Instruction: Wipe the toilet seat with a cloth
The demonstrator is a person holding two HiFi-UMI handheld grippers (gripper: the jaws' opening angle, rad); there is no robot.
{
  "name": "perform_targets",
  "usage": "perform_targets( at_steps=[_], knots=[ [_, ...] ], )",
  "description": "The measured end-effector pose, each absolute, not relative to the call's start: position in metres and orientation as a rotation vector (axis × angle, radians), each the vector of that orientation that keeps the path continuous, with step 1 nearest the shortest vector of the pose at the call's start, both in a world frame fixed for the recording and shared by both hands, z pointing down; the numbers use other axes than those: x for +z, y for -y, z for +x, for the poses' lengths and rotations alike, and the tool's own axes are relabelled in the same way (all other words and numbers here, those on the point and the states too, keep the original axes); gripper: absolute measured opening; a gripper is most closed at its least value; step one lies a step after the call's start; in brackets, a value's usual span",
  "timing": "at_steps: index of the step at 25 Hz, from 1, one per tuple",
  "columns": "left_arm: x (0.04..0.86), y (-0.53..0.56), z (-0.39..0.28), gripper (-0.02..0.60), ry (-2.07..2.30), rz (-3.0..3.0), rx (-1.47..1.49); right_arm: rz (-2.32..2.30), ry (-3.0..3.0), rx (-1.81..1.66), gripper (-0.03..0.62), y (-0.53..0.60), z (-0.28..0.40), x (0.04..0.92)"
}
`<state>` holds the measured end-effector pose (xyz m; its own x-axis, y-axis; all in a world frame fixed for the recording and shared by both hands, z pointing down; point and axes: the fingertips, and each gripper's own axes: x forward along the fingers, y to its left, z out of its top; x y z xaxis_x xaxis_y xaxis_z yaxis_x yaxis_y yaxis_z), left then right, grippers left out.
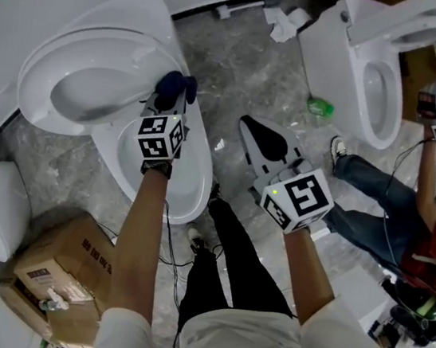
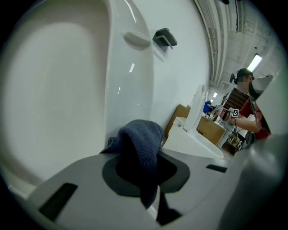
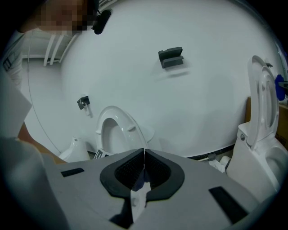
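**Head view.** Left gripper point(image 1: 170, 100) reaches out over the near toilet. Its jaws are clamped on a dark blue cloth point(image 1: 176, 85). The seat point(image 1: 52, 65) is tipped up toward the wall, with the bowl point(image 1: 189, 181) open below it. The cloth sits at the seat's right edge, where the ring meets the bowl, and looks to be touching it. Right gripper point(image 1: 247, 125) hangs apart over the floor point(image 1: 242, 60), between this toilet and a second toilet point(image 1: 375, 87). It carries nothing. A box point(image 1: 59, 275) is at lower left and another person point(image 1: 406, 212) is at right.

**Left gripper view.** The jaws are closed on the cloth, which bunches up between the pads and drapes over the front. The cloth presses against the seat's white curved face. A bumper point(image 2: 137, 38) shows higher on that face, so this is likely the underside.

**Right gripper view.** The jaws are fully together with nothing between them. They aim at the wall. The near toilet, seat raised, is small in the distance.

**Progress (judged).** Wiping appears to be under way, since the cloth is gripped and on the seat. No streaks or wet marks show, so I cannot tell how much of the ring is done. From where the cloth sits, the far arc of the ring probably remains. The seat's other face has likely not been reached either.
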<state>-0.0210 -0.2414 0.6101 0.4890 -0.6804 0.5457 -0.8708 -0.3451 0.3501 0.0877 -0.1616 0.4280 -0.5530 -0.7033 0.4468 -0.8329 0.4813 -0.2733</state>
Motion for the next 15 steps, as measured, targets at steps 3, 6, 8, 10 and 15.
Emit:
perform_targets(
  at_steps=[3,6,8,10,15],
  knots=[
    [0.612,0.238,-0.019,0.038,1.259,2.132,0.373,1.308,2.435,0.698,0.029,0.156,0.092,0.435],
    [0.618,0.233,-0.015,0.038,1.217,2.131,0.35,1.317,2.412,0.716,0.029,0.152,0.093,0.445],
    [0.617,0.232,-0.027,0.038,1.199,2.134,0.362,1.298,2.435,0.73,0.029,0.152,0.081,0.449],
    [0.616,0.225,-0.025,0.038,1.174,2.135,0.374,1.279,2.445,0.73,0.029,0.147,0.079,0.447],
    [0.642,0.206,-0.013,0.038,1.113,2.077,0.442,1.284,2.439,0.734,0.029,0.141,0.078,0.45]
  ],
)
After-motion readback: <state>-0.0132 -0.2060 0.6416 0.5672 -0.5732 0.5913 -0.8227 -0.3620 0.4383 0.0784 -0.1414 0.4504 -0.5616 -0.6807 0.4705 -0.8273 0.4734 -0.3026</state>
